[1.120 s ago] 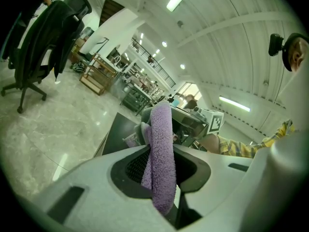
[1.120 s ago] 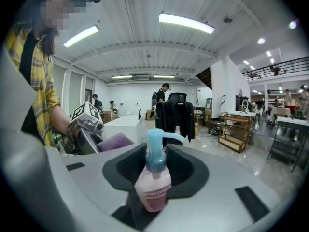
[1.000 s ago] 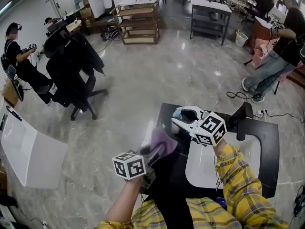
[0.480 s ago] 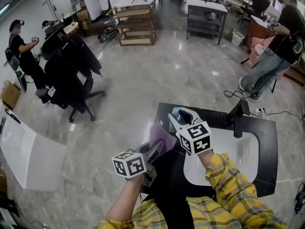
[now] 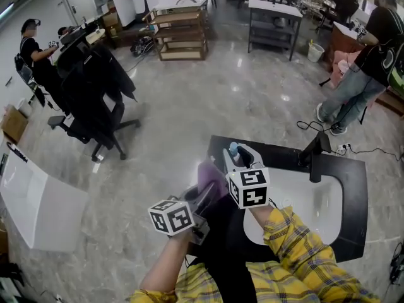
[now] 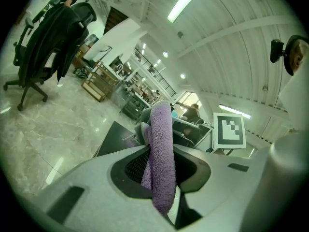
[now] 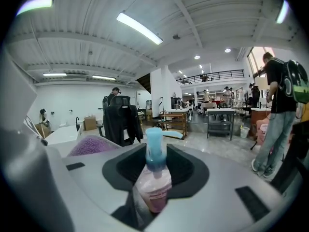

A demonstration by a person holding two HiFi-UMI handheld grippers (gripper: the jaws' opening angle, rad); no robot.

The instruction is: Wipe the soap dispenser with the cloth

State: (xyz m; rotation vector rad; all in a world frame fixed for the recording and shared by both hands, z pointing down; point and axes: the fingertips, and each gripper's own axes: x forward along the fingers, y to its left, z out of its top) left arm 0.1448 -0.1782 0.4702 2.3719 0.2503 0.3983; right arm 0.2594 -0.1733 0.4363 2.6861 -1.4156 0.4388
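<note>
Left tongs [image 5: 203, 199] are clamping a purple cloth [image 6: 161, 153], bunched upright between the jaws, with its free end poking out past the tips. Right tongs [image 5: 238, 163] are gripping the soap dispenser [image 7: 153, 180] by its pink body, blue pump top pointing up. They are holding it in the air over the black surface [image 5: 353, 169], at about 10 o'clock of the white sink [image 5: 322, 201]. The cloth is sitting just beside the bottle, at its 9 o'clock; contact cannot be told. Judging: both pick-ups are done and the two are paired up mid-air. The wiping itself is looking mostly left to do; no cleaned patch is showing.
</note>
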